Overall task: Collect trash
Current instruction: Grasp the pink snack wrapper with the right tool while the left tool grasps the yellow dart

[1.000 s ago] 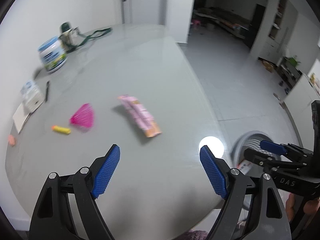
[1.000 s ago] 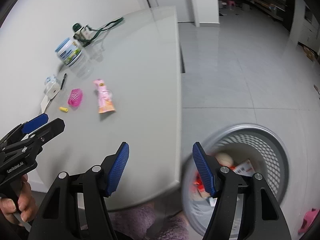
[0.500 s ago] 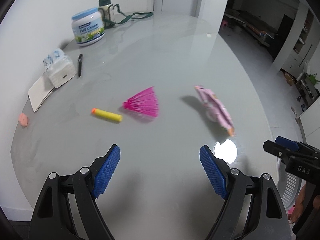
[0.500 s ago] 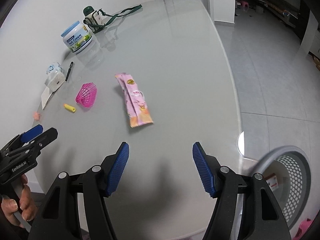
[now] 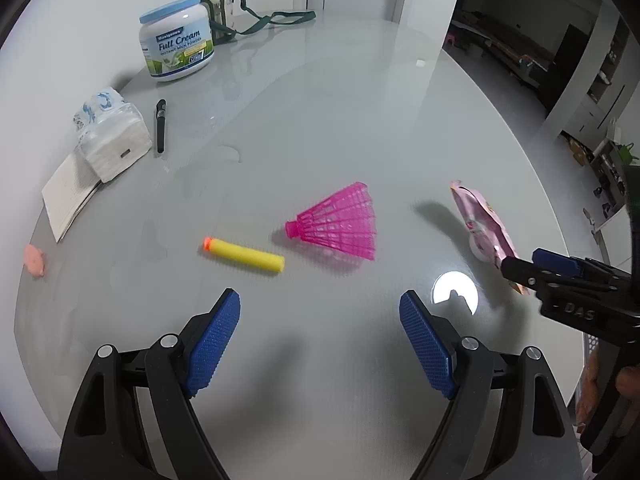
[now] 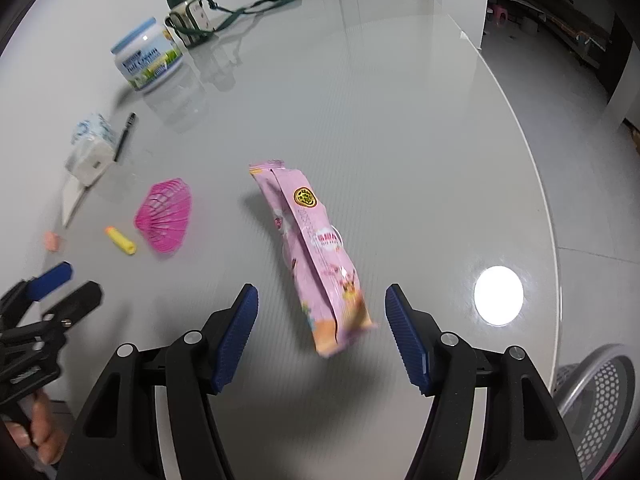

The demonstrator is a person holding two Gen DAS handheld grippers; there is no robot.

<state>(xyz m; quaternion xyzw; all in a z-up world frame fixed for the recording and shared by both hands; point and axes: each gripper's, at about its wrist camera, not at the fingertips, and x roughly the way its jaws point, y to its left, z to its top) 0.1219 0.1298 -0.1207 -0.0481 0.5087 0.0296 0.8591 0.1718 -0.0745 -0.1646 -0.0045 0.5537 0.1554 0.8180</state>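
A pink snack wrapper (image 6: 316, 256) lies on the grey table, its near end between my right gripper's open jaws; my right gripper (image 6: 320, 336) is open and empty. The wrapper also shows in the left wrist view (image 5: 482, 228). A pink plastic shuttlecock (image 5: 342, 222) and a yellow foam dart (image 5: 246, 256) lie ahead of my left gripper (image 5: 320, 340), which is open and empty just above the table. A small pink scrap (image 5: 35, 261) lies at the table's left edge. A grey mesh trash basket (image 6: 600, 396) stands on the floor at the right.
A milk powder tub (image 5: 176, 48), a green-strapped bottle (image 5: 216, 4), a tissue pack (image 5: 112, 136), a black pen (image 5: 160, 126) and a notepad (image 5: 68, 196) stand along the wall. The table's rounded edge (image 6: 548, 216) runs down the right side.
Both grippers have swung from the basket side toward the table and moved in. The wrapper now lies at the right gripper's jaws; the shuttlecock and dart are nearer the left gripper.
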